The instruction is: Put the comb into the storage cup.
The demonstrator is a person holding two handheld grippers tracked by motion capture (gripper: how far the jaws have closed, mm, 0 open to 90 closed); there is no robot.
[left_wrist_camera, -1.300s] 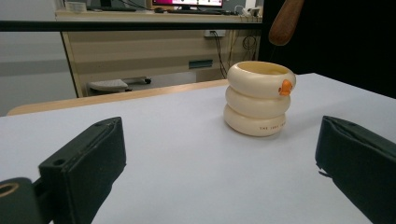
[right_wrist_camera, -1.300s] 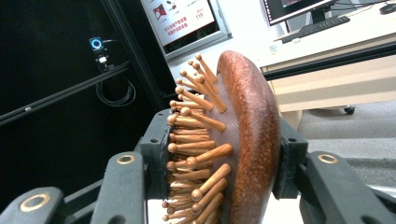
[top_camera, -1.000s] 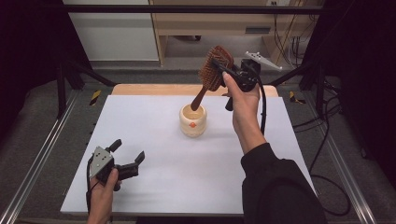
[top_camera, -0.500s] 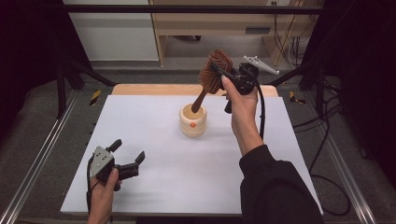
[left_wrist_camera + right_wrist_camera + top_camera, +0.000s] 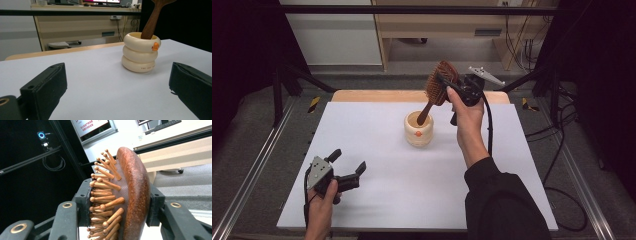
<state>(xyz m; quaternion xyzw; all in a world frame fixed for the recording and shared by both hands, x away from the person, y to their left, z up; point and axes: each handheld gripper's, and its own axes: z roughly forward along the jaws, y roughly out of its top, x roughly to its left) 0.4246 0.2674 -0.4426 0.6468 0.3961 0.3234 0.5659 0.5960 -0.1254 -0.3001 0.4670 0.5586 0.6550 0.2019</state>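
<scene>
The white table [image 5: 377,200] is carrying a cream ringed cup [image 5: 419,129] standing upright near its far middle, well apart from the resting left hand.

Step in hand, as judged: a wooden hairbrush [image 5: 438,86] is being stood in the cup, handle first. The right gripper [image 5: 451,85] is pinching the brush by its head; in the right gripper view one pad is bearing on the smooth back [image 5: 136,195] and the other on the pin side [image 5: 105,195], so the jaws are pressed firmly on the brush. The handle tip is already sitting inside the cup mouth, as the left gripper view confirms [image 5: 151,23].

The left gripper [image 5: 347,167] is lying low at the near left of the table with its jaws spread wide and nothing between them.

Orientation: the long axis of the brush is running on a slant, not upright. The handle is pointing down and to the left into the cup; the head is standing up and to the right, above and beyond the rim, pins facing left in the high view.

Next move, as judged: the handle should sink until it is bearing on the bottom or wall of the cup, then the jaws should be eased apart slowly. Risk: the heavy head is leaning outward and could tip the cup.
</scene>
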